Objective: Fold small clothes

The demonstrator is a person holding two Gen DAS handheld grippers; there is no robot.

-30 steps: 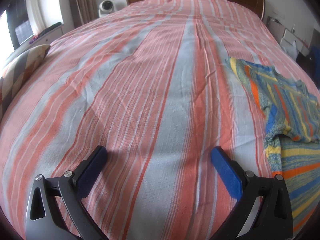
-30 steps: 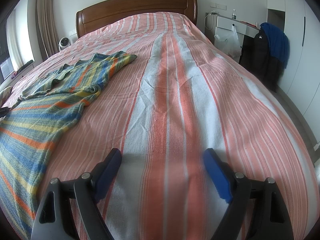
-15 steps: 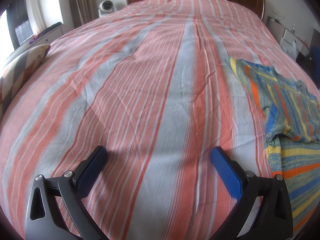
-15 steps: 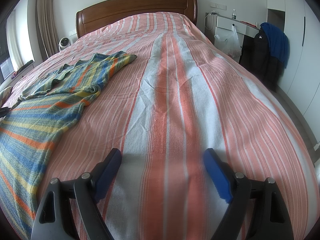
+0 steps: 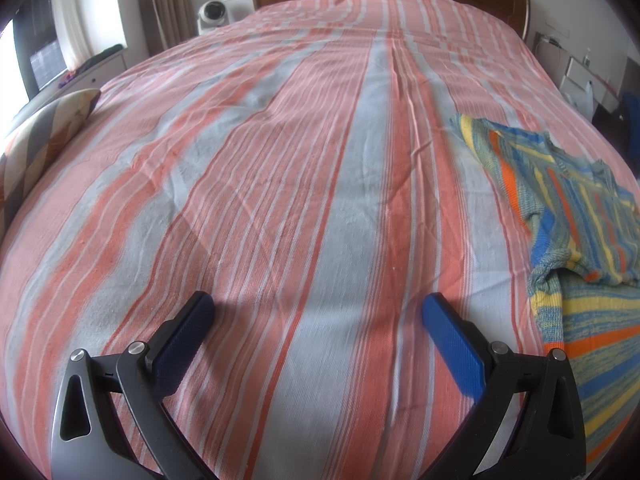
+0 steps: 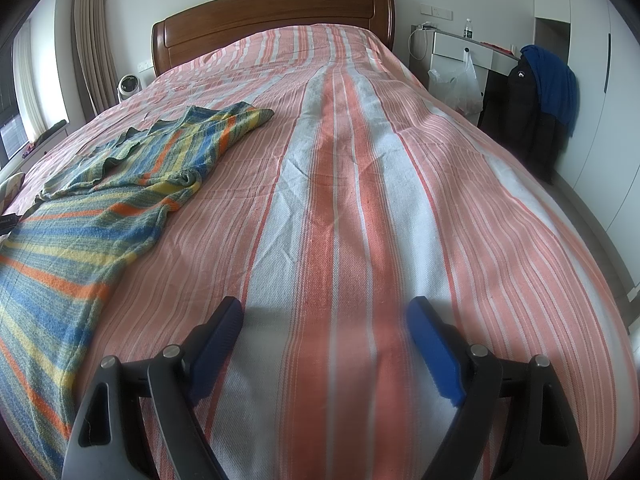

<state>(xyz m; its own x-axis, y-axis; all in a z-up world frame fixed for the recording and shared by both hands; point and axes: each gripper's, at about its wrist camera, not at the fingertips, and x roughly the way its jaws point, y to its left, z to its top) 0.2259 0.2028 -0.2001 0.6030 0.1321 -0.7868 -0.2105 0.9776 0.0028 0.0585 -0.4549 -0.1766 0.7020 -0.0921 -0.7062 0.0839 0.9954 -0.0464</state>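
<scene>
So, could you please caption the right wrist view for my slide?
Open right tool above a pink-striped bedspread, multicoloured striped knitted garment spread beside it.

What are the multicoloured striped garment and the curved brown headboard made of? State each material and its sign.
Multicoloured striped garment: seemingly soft knitted yarn, matte; fuzzy texture and ribbed cuff edge show. Curved brown headboard: apparently wood, smooth semi-gloss finish; faint grain and sheen show.

bed [image 6: 360, 200] w/ red-white striped cover, wooden headboard [image 6: 272, 12]; white walls, curtains [image 6: 90, 40] by bright window at left, white desk [image 6: 464, 46], dark jacket [image 6: 532, 100] at right.
</scene>
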